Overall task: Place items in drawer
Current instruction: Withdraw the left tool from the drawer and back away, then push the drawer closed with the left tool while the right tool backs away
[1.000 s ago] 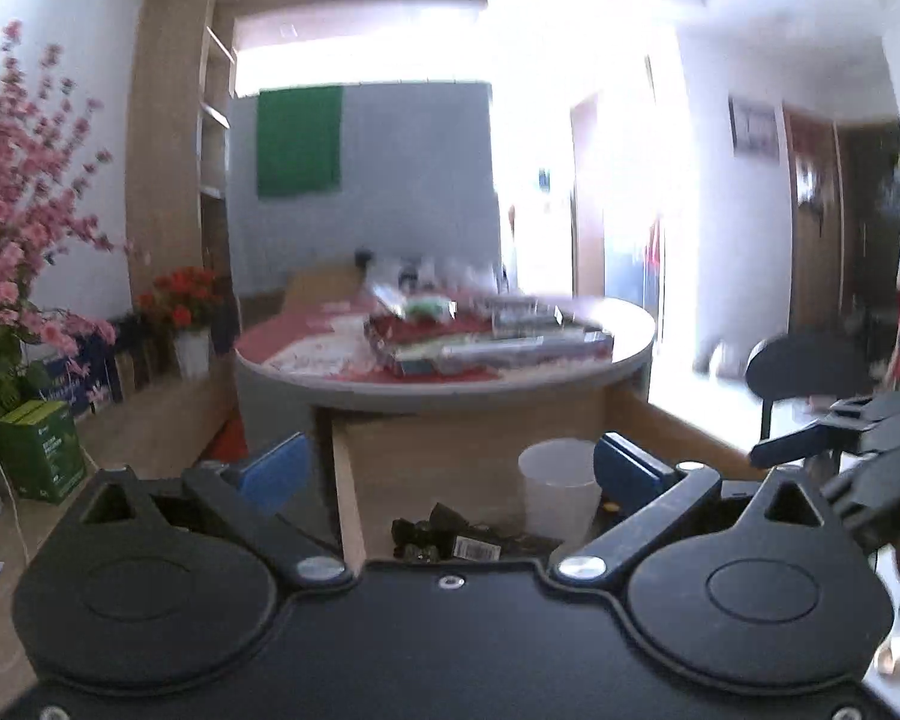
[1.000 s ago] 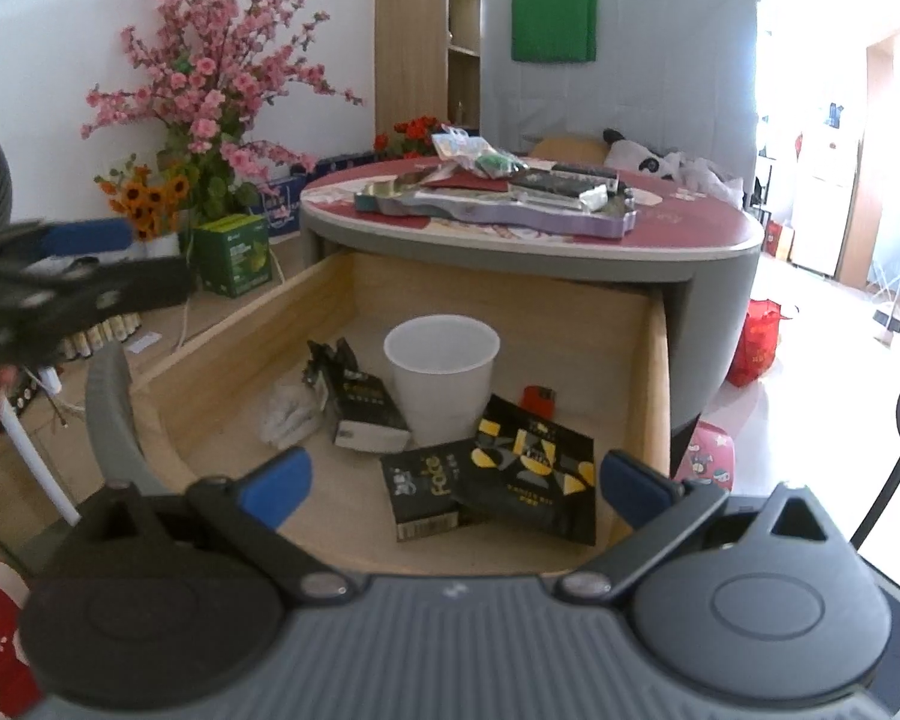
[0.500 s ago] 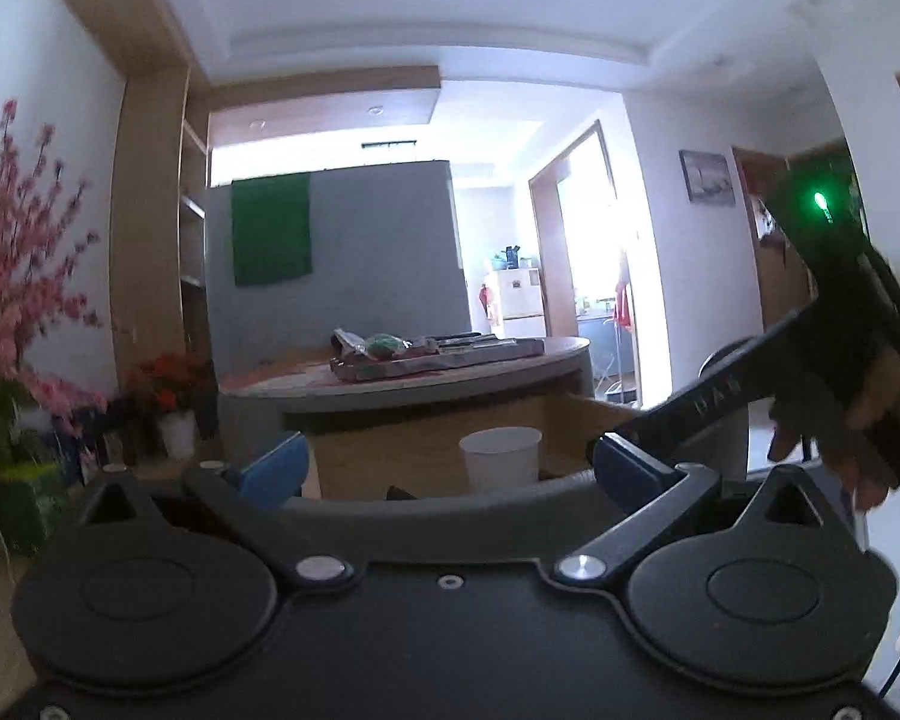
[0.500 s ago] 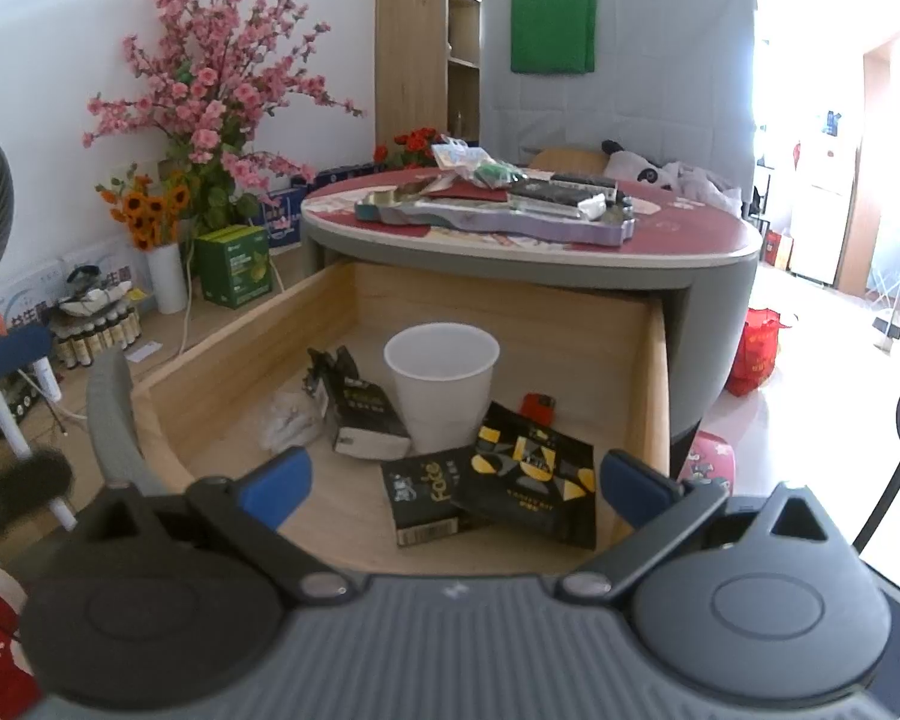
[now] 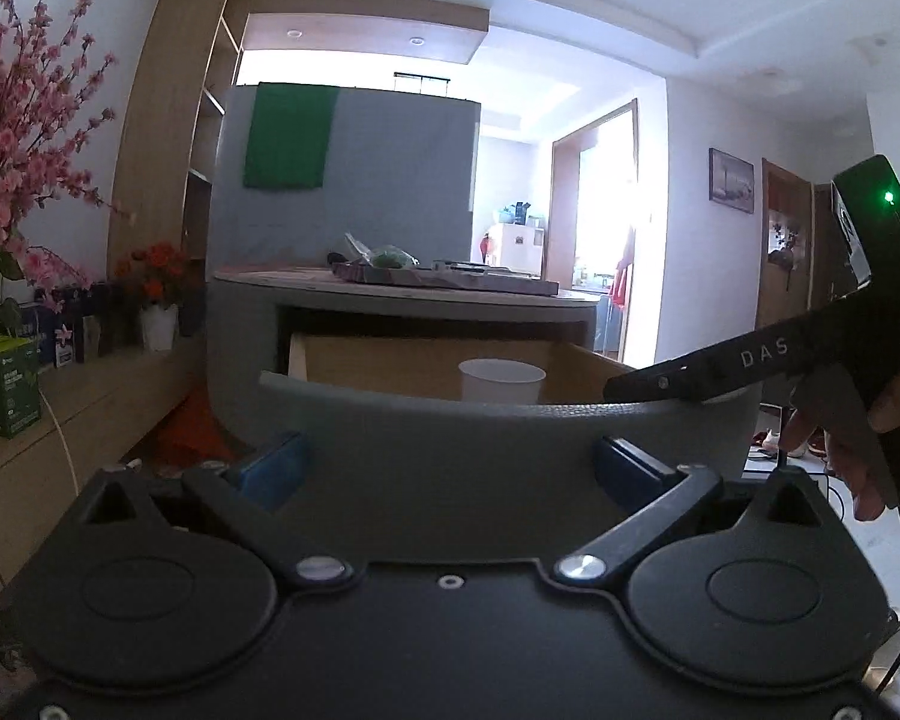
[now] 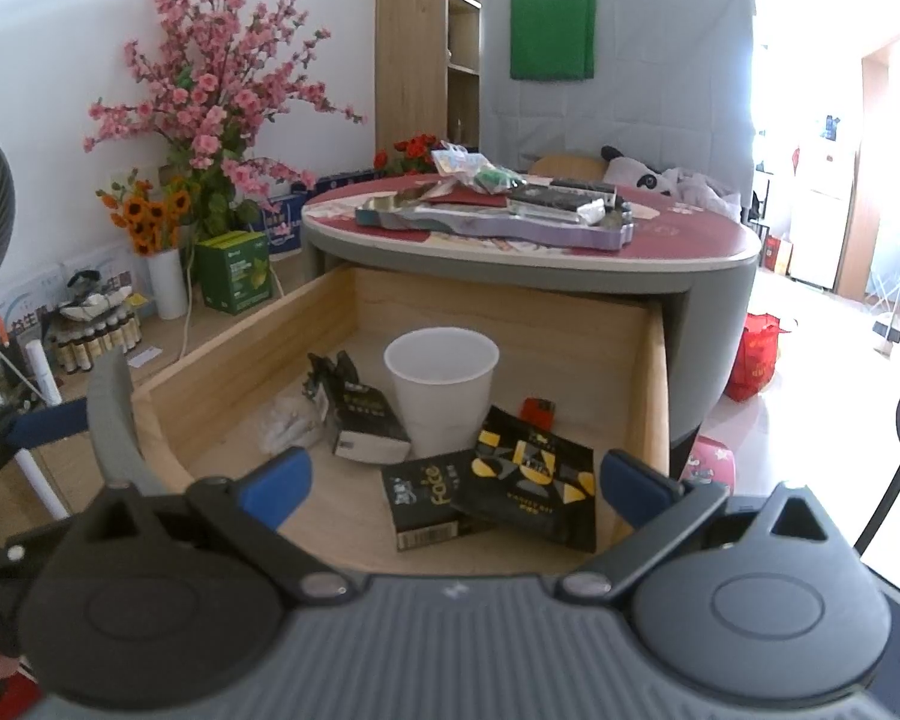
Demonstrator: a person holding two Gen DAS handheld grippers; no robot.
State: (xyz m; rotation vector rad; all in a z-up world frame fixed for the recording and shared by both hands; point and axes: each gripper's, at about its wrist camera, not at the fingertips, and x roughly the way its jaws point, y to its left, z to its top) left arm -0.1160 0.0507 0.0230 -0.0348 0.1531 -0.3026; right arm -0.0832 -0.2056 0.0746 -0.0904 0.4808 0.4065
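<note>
Open wooden drawer [image 6: 651, 372], upright white cup [image 6: 441, 384], black packets [image 6: 531, 477] inside

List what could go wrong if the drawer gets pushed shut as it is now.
1. The white cup stands upright in the drawer; its rim looks close to the tabletop's underside, so it might catch or tip when the drawer slides in.
2. The left gripper and right gripper, both open and empty, sit at the grey drawer front, close together; they could bump each other while pushing.
</note>
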